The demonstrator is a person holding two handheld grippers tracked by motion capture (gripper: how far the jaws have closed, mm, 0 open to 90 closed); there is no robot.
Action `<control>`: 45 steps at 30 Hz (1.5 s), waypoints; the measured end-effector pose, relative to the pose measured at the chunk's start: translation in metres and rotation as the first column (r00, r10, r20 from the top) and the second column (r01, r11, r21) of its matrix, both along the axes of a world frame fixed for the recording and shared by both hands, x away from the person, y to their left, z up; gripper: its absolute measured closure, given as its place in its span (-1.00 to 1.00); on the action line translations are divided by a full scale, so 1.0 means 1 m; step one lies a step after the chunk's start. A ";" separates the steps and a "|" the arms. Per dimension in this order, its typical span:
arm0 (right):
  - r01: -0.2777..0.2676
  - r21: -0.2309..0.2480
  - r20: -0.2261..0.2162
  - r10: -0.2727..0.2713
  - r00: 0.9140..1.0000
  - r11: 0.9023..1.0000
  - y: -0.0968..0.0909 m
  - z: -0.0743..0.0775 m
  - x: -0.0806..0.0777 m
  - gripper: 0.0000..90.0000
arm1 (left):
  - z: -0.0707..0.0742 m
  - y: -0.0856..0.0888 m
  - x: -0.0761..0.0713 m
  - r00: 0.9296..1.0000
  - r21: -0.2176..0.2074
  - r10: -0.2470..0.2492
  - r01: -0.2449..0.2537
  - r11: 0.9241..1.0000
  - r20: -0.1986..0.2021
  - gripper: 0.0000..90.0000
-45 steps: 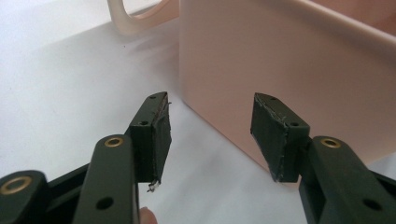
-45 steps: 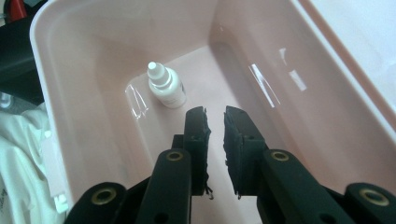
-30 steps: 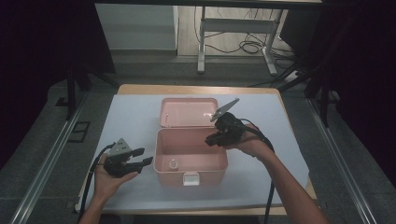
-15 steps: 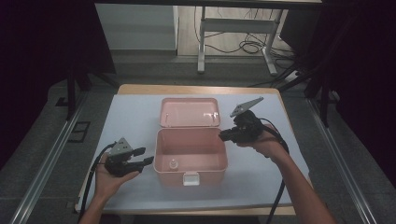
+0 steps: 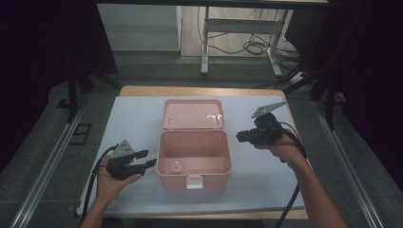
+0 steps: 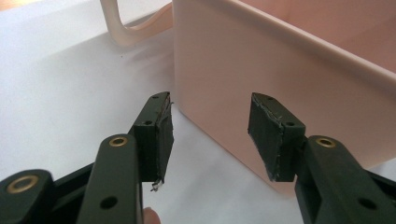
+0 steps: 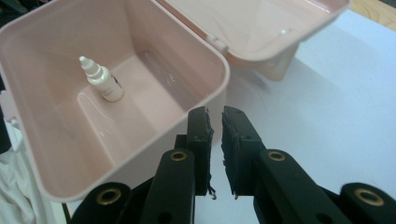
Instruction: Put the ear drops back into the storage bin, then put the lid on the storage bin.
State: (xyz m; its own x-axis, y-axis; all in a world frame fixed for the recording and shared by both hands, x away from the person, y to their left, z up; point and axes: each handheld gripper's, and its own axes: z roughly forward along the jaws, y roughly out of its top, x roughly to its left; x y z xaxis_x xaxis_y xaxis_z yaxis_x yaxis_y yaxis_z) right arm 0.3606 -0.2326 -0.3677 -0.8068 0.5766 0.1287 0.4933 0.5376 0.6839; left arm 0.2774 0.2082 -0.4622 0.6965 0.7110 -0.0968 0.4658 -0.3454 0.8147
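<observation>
A pink box (image 5: 193, 164) stands open mid-table, its lid (image 5: 193, 114) laid back behind it. A small white dropper bottle (image 5: 177, 167) stands upright inside, near the front left corner; the right gripper view looks down on this bottle (image 7: 102, 81) in the box (image 7: 42, 154). My left gripper (image 5: 148, 160) lies left of the box, pointing at its side wall (image 6: 280, 70). Its jaws (image 6: 210, 100) are open with nothing between them. My right gripper (image 5: 241, 137) hovers just right of the box. Its pads (image 7: 215, 114) stand almost together on nothing.
A pale mat (image 5: 133, 118) covers the wooden table (image 5: 190, 90). The box has a white latch (image 5: 194, 181) at its front. The lid's curved handle (image 6: 126, 28) rests on the mat. Desk legs and cables (image 5: 252, 47) lie on the floor beyond the table.
My right gripper has moved to the right, from over the box's right rim to the mat beside it. The left gripper has stayed where it was.
</observation>
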 end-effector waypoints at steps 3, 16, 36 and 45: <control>0.023 0.008 -0.008 -0.022 1.000 1.000 -0.008 -0.006 0.001 0.80 | 0.000 -0.001 0.000 1.000 0.000 -0.003 0.003 1.000 0.000 0.12; 0.041 0.006 -0.009 -0.041 0.999 0.999 -0.014 -0.016 0.004 0.76 | 0.006 0.002 -0.005 1.000 -0.014 0.001 -0.001 1.000 0.015 0.23; 0.055 0.006 -0.028 -0.055 0.998 0.998 -0.016 -0.022 0.007 0.73 | 0.059 -0.022 -0.033 0.982 -0.042 -0.162 0.166 0.985 0.093 1.00; 0.047 0.000 -0.030 -0.047 0.998 0.999 -0.013 -0.023 0.008 0.73 | 0.061 -0.055 -0.042 0.962 -0.028 -0.263 0.266 0.964 0.074 1.00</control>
